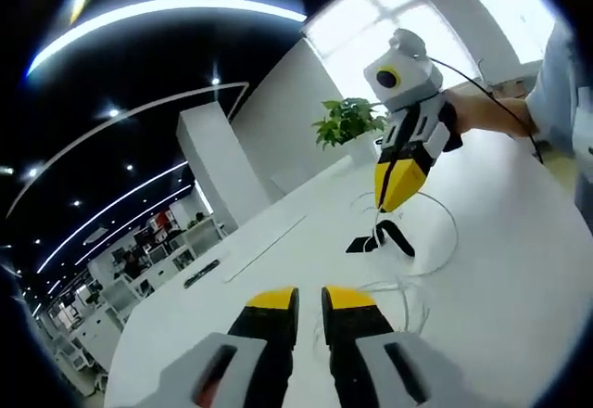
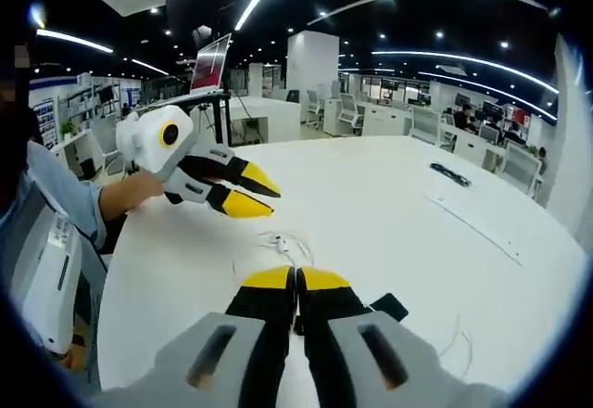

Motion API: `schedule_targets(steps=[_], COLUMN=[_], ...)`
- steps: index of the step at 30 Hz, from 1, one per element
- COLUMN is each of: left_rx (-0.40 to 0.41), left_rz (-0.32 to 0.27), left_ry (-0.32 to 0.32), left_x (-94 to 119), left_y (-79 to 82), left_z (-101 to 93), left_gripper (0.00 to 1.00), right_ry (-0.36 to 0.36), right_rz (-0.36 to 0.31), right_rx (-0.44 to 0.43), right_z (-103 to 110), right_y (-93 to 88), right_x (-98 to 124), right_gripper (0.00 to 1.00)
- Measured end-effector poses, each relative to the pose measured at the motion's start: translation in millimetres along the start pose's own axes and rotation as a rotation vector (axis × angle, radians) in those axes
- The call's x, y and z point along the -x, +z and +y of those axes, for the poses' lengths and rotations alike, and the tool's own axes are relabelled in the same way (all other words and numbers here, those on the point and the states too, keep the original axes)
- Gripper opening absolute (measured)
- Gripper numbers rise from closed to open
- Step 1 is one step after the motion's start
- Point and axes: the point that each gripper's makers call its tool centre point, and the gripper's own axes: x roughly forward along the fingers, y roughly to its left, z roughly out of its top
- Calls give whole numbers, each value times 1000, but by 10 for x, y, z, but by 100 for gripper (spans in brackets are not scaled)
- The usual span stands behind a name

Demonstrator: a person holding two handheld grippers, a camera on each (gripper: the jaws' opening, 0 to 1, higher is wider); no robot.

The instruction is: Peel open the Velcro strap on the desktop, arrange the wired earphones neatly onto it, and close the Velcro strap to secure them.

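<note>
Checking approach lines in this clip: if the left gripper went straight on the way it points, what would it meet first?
Probably the white earphone cable looped on the table, just beyond the left gripper; depth is unclear.

No text, label or number is legible on anything here.

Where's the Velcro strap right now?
In the left gripper view the black Velcro strap hangs from the right hand-held gripper, over the white desktop amid the earphone cable. In the right gripper view it shows beside that gripper's shut jaws.
</note>
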Motion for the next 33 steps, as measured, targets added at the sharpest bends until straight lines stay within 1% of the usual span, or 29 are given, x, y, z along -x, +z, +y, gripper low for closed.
schedule_targets(steps=[2, 4, 10, 12, 15, 19, 22, 25, 27, 29, 33], left_rx=[6, 6, 6, 0, -3, 0, 2, 6, 11, 14, 11], left_rz=[10, 14, 40, 45, 49, 51, 43, 28, 24, 29, 38], left_ry=[-28, -39, -66, -68, -74, -70, -67, -68, -71, -69, -60], left_x=[-14, -26, -22, -11, -4, -1, 6, 12, 10, 11, 18], left_y=[-24, -42, -107, -123, -136, -147, -121, -77, -70, -85, -110], left_z=[-65, -108, -173, -189, -213, -196, -190, -201, -209, -208, -189], left_gripper=[14, 14, 14, 14, 14, 14, 14, 14, 14, 14, 14], right_ry=[1, 4, 56, 78, 92, 77, 54, 33, 18, 21, 15], right_rz=[-7, -9, 27, 22, -4, -36, -45, -30, -17, -11, -12], right_rx=[-14, -34, -39, -41, -67, -95, -99, -105, -98, -97, -126], right_z=[-24, -47, 84, 126, 154, 136, 109, 87, 73, 75, 50], right_y=[-2, -27, -134, -121, -69, -14, -19, -100, -179, -219, -284], right_x=[-3, -42, -192, -178, -107, 45, 140, 172, 171, 185, 211], right_gripper=[4, 4, 4, 5, 6, 7, 7, 3, 3, 3, 5])
